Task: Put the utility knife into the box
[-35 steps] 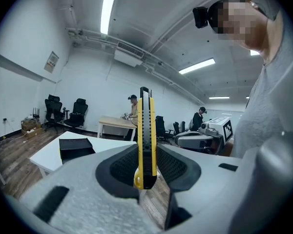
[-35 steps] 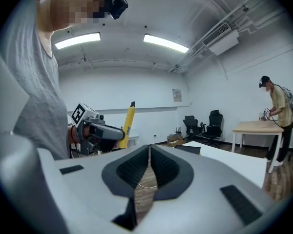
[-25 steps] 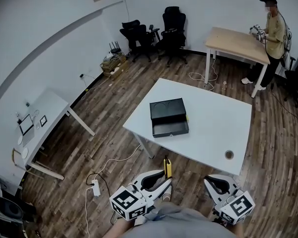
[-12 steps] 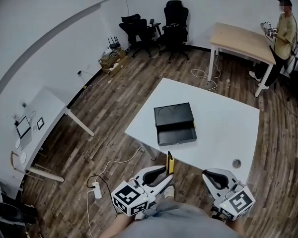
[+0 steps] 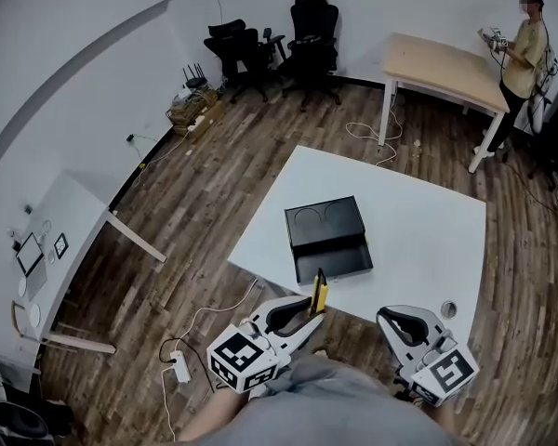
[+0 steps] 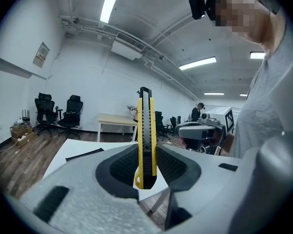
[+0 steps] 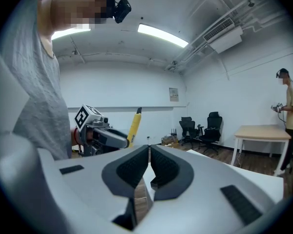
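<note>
Head view: we see the left tongs (image 5: 309,318) low in frame, just off the near edge of the white table (image 5: 418,221), clenched on the utility knife (image 5: 320,292). The knife is yellow and black and sticks up out of the jaws, pointing toward the table. Left gripper view confirms this: the knife stands upright, pinched near its butt end between both pads. The right tongs (image 5: 391,320) are beside the left, apart from them. In the right gripper view we read their jaws as pressed together with nothing between.

The box (image 5: 325,235) is black and sits near the table's middle, with its near part open like a shallow tray. The knife is not in it; it is held in the air, showing just short of the box's near side.

Beyond, on the wood floor (image 5: 214,184), are a wooden table (image 5: 442,68), office chairs (image 5: 270,40) and a person (image 5: 524,35) standing at the wooden table's far end.
</note>
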`<state>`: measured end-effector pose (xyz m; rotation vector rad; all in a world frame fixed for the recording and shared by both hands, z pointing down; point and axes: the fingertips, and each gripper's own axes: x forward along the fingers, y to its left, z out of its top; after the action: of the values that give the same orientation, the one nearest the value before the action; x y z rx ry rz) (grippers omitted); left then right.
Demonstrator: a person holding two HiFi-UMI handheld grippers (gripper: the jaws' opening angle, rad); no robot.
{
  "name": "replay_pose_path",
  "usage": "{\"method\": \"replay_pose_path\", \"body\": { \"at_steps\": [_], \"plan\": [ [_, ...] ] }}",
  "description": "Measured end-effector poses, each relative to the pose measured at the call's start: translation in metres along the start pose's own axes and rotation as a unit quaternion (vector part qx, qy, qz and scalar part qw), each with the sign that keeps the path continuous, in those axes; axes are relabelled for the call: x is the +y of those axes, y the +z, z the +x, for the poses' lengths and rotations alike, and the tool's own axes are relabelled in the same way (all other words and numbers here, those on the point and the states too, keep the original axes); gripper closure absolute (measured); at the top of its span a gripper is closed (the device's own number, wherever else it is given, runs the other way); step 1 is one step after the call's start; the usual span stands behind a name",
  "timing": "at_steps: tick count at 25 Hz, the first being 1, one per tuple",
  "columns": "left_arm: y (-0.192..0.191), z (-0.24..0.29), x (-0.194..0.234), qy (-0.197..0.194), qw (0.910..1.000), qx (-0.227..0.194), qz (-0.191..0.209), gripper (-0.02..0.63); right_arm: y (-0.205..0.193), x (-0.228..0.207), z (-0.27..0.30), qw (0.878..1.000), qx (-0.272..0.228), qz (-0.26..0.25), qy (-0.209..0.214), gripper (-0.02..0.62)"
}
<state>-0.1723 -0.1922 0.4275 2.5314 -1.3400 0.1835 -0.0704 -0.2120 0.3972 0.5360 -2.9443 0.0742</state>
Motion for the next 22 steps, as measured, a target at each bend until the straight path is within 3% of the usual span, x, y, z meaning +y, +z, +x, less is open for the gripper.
{"method": "replay_pose_path", "body": {
  "at_steps": [13,22],
  "plan": [
    [-0.004,0.030,0.029,-0.041,0.9986,0.033,-0.007,0.482,-0.006,-0.024,0.015,0.999,0.025,0.013,-0.033,0.565],
    [-0.010,0.054,0.054,-0.027,0.9969,0.072,0.016,0.482,0.000,-0.047,0.021,0.999,0.024,0.010,-0.028,0.565]
  ]
}}
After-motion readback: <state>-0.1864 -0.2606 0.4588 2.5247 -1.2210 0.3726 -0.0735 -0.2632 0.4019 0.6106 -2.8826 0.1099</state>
